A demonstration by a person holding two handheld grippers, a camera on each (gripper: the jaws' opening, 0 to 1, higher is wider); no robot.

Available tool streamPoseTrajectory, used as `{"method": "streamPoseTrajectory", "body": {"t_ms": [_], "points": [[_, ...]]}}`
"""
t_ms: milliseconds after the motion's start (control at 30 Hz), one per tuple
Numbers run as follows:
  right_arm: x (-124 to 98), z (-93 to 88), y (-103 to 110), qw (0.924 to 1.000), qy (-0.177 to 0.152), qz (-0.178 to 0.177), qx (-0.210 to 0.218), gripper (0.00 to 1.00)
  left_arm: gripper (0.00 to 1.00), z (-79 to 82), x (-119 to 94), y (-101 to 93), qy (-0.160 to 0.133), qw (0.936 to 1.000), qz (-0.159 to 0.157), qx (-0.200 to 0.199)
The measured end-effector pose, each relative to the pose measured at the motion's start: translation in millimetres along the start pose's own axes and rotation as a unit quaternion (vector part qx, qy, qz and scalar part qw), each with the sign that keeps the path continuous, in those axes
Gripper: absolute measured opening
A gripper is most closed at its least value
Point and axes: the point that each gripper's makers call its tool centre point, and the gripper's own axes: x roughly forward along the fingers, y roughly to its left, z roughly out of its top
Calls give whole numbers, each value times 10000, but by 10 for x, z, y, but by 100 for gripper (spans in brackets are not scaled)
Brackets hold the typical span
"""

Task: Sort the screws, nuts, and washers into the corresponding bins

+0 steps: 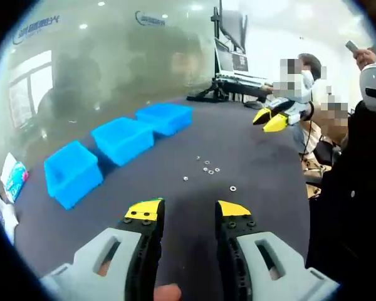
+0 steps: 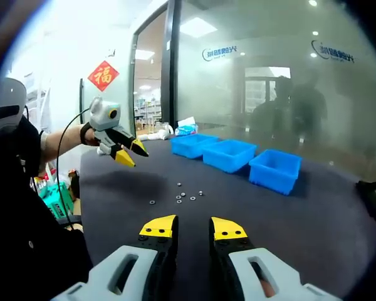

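A: What is shown in the left gripper view?

B: The left gripper (image 1: 188, 213) is seen held above a dark table (image 1: 250, 144), its yellow-tipped jaws parted and nothing held between them. A loose scatter of small fasteners (image 1: 208, 169) is seen on the table ahead of the jaws. Three blue bins (image 1: 122, 139) are set in a row well apart from the scatter, toward the glass wall (image 1: 113, 63). The right gripper (image 1: 271, 119) is seen raised in the air beyond the table's far edge.

A: And in the right gripper view?

B: The right gripper (image 2: 193, 227) is likewise shown with jaws parted and empty. The same fasteners (image 2: 187, 197) are seen ahead on the table (image 2: 313, 213), with the bins (image 2: 230, 154) beyond them. The left gripper (image 2: 126, 150) is held aloft at the table's side.

A: How far is the sorting judged to have gone?

B: It is judged not yet begun. Every visible piece lies on the table, none is gripped, and the bin interiors that can be seen appear empty. Screws, nuts and washers cannot be told apart at this size. All picking and placing is left.
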Motion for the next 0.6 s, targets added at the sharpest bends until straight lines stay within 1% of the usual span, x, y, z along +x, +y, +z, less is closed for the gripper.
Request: {"method": "streamPoseTrajectory", "body": {"t_ms": [233, 400, 433, 467, 600], "points": [[-30, -49, 4, 9999, 84, 31, -52, 18, 31, 20, 102, -39, 170, 9995, -229, 151], [-40, -118, 20, 9996, 219, 67, -165, 18, 31, 11, 195, -65, 459, 9972, -474, 351], [-41, -135, 21, 9995, 261, 76, -171, 18, 31, 14, 214, -69, 495, 9967, -500, 395], [-41, -154, 28, 9993, 308, 101, -201, 18, 31, 37, 257, -161, 515, 9965, -506, 422], [-42, -235, 42, 9977, 565, 196, -314, 18, 31, 32, 313, -210, 695, 9940, -646, 538]]}}
